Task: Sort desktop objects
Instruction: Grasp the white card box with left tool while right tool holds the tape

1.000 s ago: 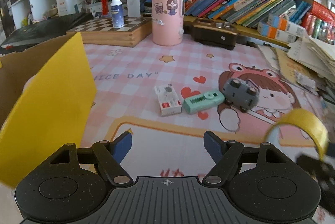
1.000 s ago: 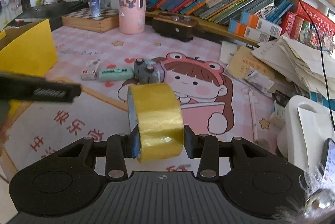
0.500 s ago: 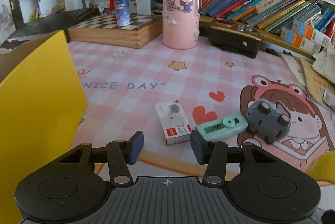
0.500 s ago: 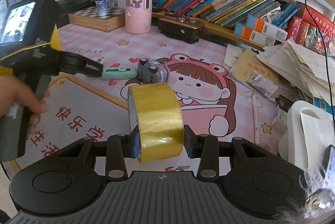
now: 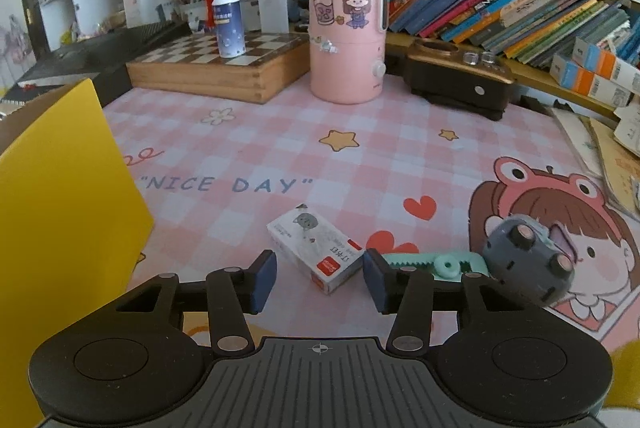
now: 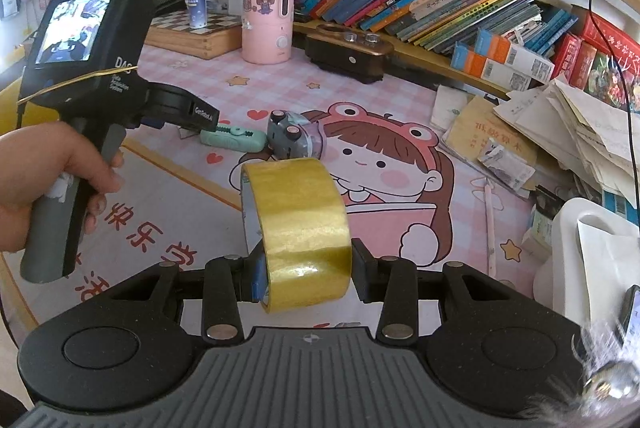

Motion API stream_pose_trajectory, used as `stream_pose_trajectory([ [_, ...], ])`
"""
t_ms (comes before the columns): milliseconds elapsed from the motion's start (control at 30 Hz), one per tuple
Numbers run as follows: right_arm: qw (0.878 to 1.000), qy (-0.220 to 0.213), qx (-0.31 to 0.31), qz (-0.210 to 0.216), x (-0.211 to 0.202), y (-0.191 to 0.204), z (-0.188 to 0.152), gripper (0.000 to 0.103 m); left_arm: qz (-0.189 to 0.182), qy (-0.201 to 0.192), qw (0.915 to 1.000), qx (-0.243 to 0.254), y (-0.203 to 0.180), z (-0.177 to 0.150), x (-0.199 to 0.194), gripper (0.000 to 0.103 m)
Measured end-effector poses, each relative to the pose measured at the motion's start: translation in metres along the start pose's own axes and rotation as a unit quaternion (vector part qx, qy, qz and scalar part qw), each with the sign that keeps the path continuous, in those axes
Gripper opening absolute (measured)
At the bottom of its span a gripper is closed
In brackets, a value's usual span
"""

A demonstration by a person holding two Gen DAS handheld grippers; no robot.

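We hold the tape roll (image 6: 298, 224) clamped in the right gripper (image 6: 306, 278), lifted off the mat (image 5: 260, 148). Left gripper (image 5: 319, 278) has just narrowed but is empty, jaws apart, lined up on the white box (image 5: 316, 248) lying on the mat. Next, as we judge it: ease down, straddle the box, close, then carry it to the yellow bin (image 5: 60, 196).

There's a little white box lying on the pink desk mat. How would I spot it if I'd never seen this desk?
Find the "NICE DAY" lettering on the pink checked mat; just below it lies the small white box, flat and apart from the rest. Unlike the mint-green toothed tool and the grey wheeled toy to its right, it is rectangular, with a grey cartoon cat and a red end.
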State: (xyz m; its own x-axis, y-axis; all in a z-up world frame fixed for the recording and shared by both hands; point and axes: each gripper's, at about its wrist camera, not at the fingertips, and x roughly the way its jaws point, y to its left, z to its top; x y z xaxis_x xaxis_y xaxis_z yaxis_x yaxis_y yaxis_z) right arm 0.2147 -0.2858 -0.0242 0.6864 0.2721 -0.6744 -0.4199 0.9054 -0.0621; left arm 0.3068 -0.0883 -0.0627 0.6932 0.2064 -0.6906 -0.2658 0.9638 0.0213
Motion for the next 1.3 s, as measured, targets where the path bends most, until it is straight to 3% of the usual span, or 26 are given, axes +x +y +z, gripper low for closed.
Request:
stream_pose_trajectory([
  [133, 1.0, 0.001, 0.0, 0.0, 0.0, 0.0, 0.0, 0.037, 0.001, 0.005, 1.0, -0.009, -0.001, 0.004, 0.008, 0.049],
  [300, 1.0, 0.007, 0.004, -0.001, 0.003, 0.0, 0.001, 0.037, -0.008, -0.004, 1.0, -0.002, -0.005, 0.006, 0.01, 0.07],
  [367, 1.0, 0.007, 0.004, -0.001, 0.004, 0.0, 0.001, 0.037, -0.005, -0.01, 0.9999, 0.01, -0.005, 0.007, 0.012, 0.073],
  [567, 1.0, 0.011, 0.008, -0.002, 0.005, -0.002, 0.001, 0.037, -0.005, -0.008, 0.9999, -0.009, 0.011, 0.01, 0.023, 0.072],
  [633, 1.0, 0.012, 0.008, -0.003, 0.005, -0.002, 0.001, 0.037, -0.01, -0.012, 0.9998, -0.009, 0.014, 0.01, 0.023, 0.069],
  [667, 1.0, 0.013, 0.008, -0.004, 0.005, -0.002, 0.001, 0.037, -0.011, -0.015, 0.9998, -0.006, 0.014, 0.009, 0.023, 0.059],
  [800, 1.0, 0.013, 0.007, -0.005, 0.006, -0.002, 0.002, 0.037, -0.026, -0.016, 0.9995, -0.002, 0.015, 0.007, 0.016, 0.059],
  [1167, 1.0, 0.014, 0.018, -0.008, 0.007, -0.002, 0.006, 0.036, -0.07, -0.041, 0.9967, 0.011, 0.025, -0.012, -0.045, 0.059],
  [1300, 0.998, 0.024, 0.051, 0.016, 0.003, -0.006, 0.012, 0.036, -0.083, -0.032, 0.9959, 0.015, 0.032, -0.024, -0.067, 0.059],
])
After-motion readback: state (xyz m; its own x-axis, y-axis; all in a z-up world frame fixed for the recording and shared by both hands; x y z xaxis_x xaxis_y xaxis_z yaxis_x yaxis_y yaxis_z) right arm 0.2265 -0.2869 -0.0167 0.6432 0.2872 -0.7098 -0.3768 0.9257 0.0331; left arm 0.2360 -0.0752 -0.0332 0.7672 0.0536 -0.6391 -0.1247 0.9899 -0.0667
